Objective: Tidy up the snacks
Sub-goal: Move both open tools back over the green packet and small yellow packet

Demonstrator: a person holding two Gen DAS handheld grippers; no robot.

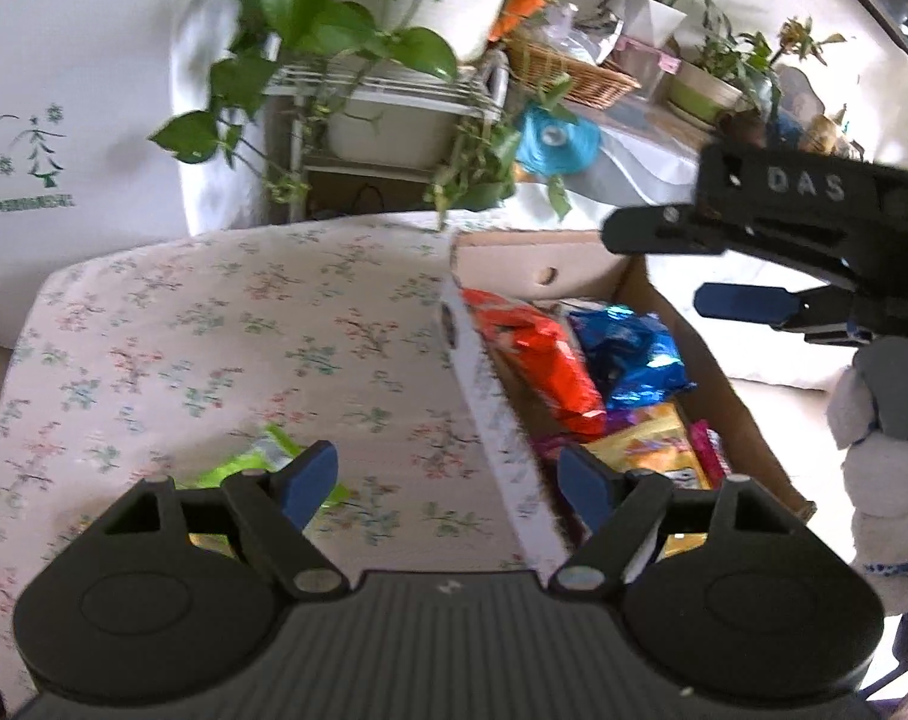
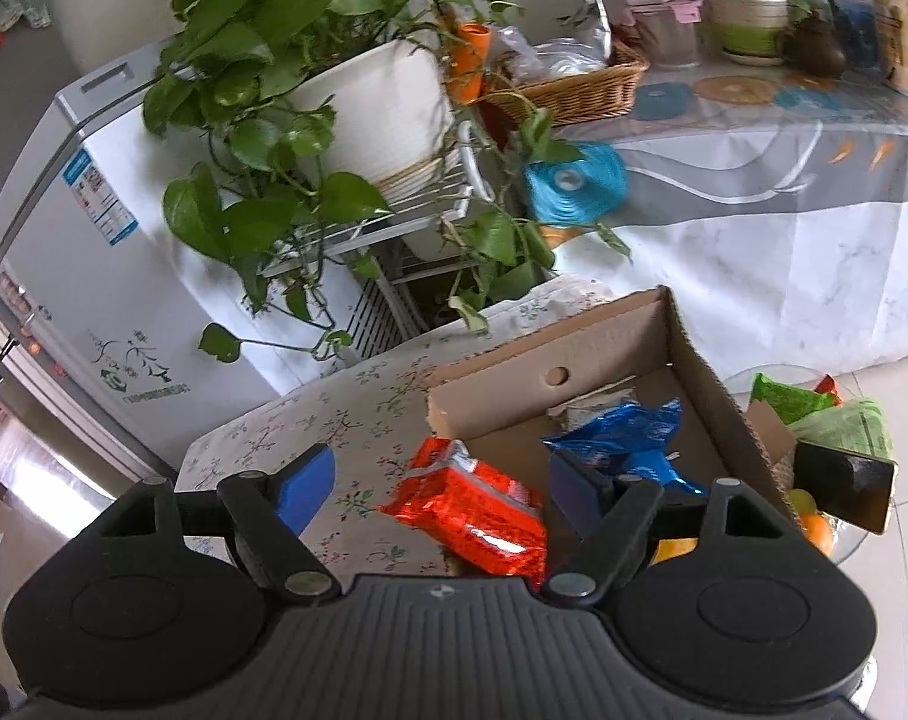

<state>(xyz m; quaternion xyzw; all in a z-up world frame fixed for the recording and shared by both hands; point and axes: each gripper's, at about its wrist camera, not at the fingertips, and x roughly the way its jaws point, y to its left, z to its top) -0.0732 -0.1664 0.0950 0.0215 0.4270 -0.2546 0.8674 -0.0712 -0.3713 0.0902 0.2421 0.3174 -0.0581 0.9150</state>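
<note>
Left wrist view: my left gripper (image 1: 448,480) hung with its blue pads apart and nothing between them, above the floral-print tablecloth (image 1: 214,348) and the near wall of the open brown cardboard box (image 1: 730,372) at the cloth's right edge. A bright green snack packet (image 1: 256,462) lay on the cloth just behind the left pad. In the box I saw an orange-red foil packet (image 1: 544,354), a crinkled blue foil packet (image 1: 634,354) beside it and a yellow packet (image 1: 652,444) nearer me. My right gripper (image 1: 664,264) hovered over the box's far right corner, fingers parted and empty, a white-gloved hand (image 1: 886,450) holding it.
</note>
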